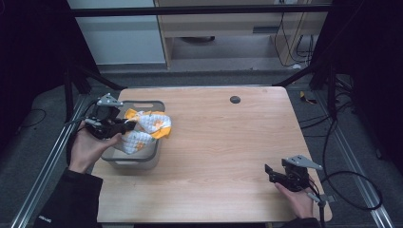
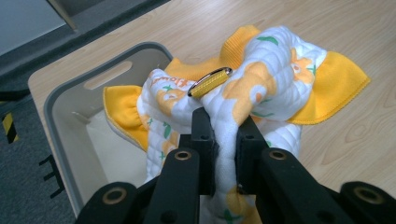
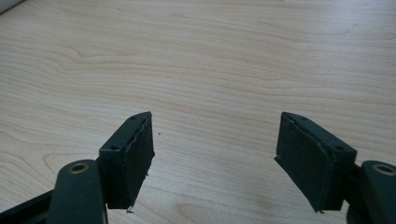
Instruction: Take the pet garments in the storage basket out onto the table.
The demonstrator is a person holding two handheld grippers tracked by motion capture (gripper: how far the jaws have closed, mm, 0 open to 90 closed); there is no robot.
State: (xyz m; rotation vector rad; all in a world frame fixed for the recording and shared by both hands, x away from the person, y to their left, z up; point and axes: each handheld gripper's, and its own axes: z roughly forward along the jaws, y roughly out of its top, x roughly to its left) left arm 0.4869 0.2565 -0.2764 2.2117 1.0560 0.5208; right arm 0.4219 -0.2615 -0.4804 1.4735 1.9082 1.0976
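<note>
On the desk, left gripper pinches the cloth over the bin; right gripper gapes empty. Next, probably lift clear.

Cloth: lower end cut off by frame bottom; pinched fold hidden between jaws. Bin floor mostly covered.

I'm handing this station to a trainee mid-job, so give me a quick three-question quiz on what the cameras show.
1. True or false: the left gripper has its jaws shut on the quilted cloth.
2. Where does the grey bin stand? A) near the table's left edge B) by the right hand
3. How do the right gripper's jaws stand?

Key: 1 true; 2 A; 3 wide apart over the bare table, nothing between them.
</note>
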